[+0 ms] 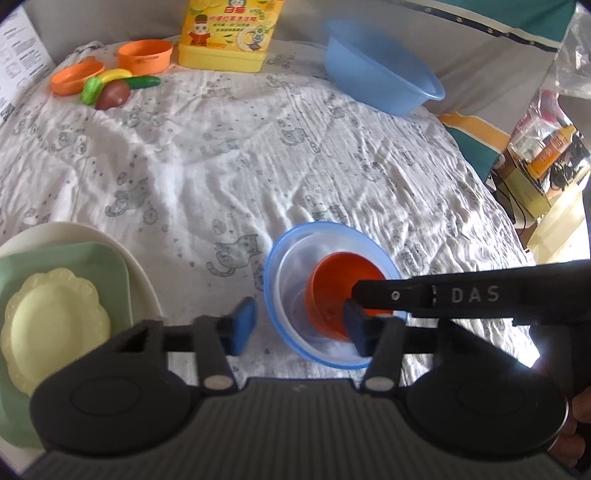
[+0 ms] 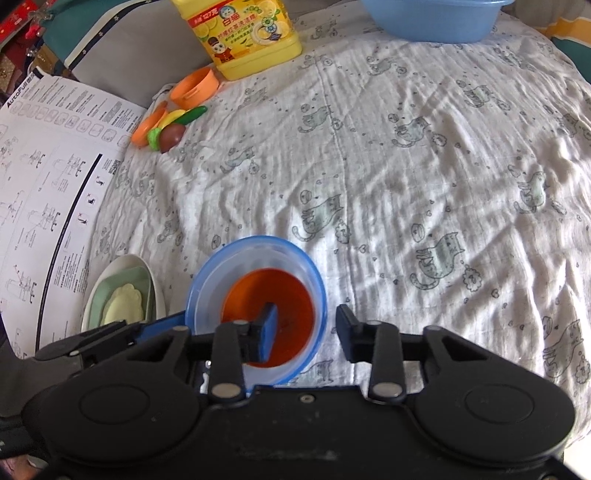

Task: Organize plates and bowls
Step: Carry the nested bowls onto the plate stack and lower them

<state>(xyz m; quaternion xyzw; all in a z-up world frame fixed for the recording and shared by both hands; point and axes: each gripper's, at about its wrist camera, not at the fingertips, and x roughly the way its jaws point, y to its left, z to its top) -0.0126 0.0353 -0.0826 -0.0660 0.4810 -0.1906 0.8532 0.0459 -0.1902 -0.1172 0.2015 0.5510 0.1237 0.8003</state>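
A clear bowl with a blue rim [image 1: 280, 280] [image 2: 207, 295] sits on the cat-print cloth with an orange bowl [image 1: 332, 288] [image 2: 291, 295] nested inside it. My left gripper [image 1: 299, 325] is open, straddling the clear bowl's left wall, its right finger inside the orange bowl. My right gripper [image 2: 306, 336] is open over the same bowls, its left finger inside the orange bowl, its right finger outside the blue rim. To the left, a yellow scalloped plate [image 1: 55, 325] [image 2: 123, 304] lies on a green plate [image 1: 92, 266] on a white plate [image 1: 140, 280].
At the back stand a large blue basin [image 1: 384, 77] [image 2: 436, 18], a yellow detergent jug [image 1: 229, 33] [image 2: 247, 37], orange toy pots [image 1: 144, 55] [image 2: 195, 86] and toy vegetables [image 1: 110, 90] [image 2: 171, 134]. A printed instruction sheet [image 2: 48, 177] lies left. Boxes and bags [image 1: 546, 155] sit beyond the right edge.
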